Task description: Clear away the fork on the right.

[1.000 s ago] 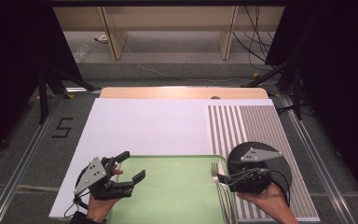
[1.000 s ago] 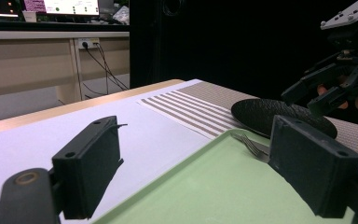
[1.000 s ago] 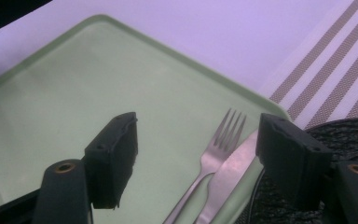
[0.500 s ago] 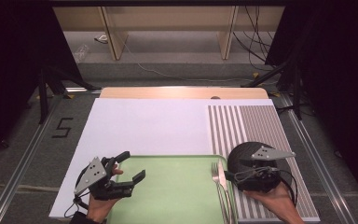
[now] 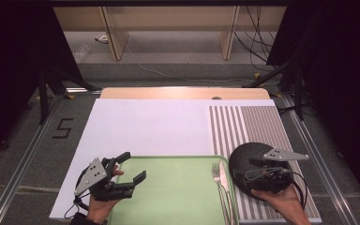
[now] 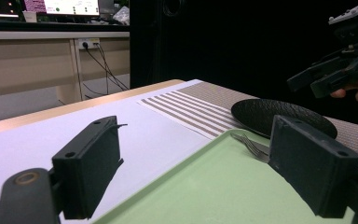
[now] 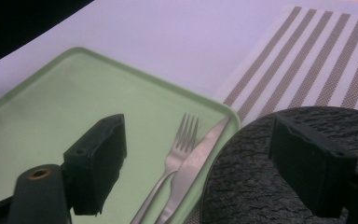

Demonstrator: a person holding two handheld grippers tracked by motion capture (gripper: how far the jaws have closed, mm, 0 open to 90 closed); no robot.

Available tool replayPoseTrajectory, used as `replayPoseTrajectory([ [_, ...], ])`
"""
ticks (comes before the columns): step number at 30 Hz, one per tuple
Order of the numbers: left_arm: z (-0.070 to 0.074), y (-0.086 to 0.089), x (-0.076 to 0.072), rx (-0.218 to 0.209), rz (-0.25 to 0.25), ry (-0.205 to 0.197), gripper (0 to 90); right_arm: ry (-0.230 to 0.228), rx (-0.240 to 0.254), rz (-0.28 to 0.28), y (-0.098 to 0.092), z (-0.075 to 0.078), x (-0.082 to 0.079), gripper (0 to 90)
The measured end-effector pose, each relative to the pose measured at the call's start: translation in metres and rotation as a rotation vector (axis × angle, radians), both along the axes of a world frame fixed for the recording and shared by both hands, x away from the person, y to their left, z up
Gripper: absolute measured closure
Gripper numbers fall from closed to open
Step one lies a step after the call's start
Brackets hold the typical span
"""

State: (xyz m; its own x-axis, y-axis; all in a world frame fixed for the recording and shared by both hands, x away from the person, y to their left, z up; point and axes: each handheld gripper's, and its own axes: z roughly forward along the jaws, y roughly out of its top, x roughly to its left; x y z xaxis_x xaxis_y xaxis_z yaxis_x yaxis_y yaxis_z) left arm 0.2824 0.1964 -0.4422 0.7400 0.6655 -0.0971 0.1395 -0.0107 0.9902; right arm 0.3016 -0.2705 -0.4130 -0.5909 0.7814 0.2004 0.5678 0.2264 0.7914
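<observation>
- Two hand-held grippers work at a table; the right gripper (image 5: 258, 174) hangs over a black plate (image 5: 248, 159) on a striped placemat (image 5: 253, 122); its jaws have just been opening and now stand spread with nothing between them.
- Just left of that gripper, a fork (image 7: 175, 156) and knife (image 7: 198, 156) lie touching along the near edge of a green tray (image 5: 168, 187).
- Left gripper (image 5: 131, 171), jaws spread and empty, hovers over the tray's far side.
- Likely next: come down on the fork handle squarely; pinch it alone, clear of the knife.

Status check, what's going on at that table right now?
Both tools open and empty: left tool over the green tray, right tool above the black plate, jaws just opened. Fork and knife on tray. Nothing in the way.
</observation>
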Motion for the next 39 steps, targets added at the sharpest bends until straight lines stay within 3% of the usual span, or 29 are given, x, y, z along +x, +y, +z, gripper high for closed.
replayPoseTrajectory([
  [21,0.000,0.000,0.000,0.001,0.000,0.000,16.1,0.013,0.039,-0.085,-0.028,-0.006,-0.008,20.2],
  [39,-0.001,-0.001,0.002,-0.004,0.000,0.010,16.1,0.052,0.066,-0.151,-0.051,-0.014,-0.015,20.1],
])
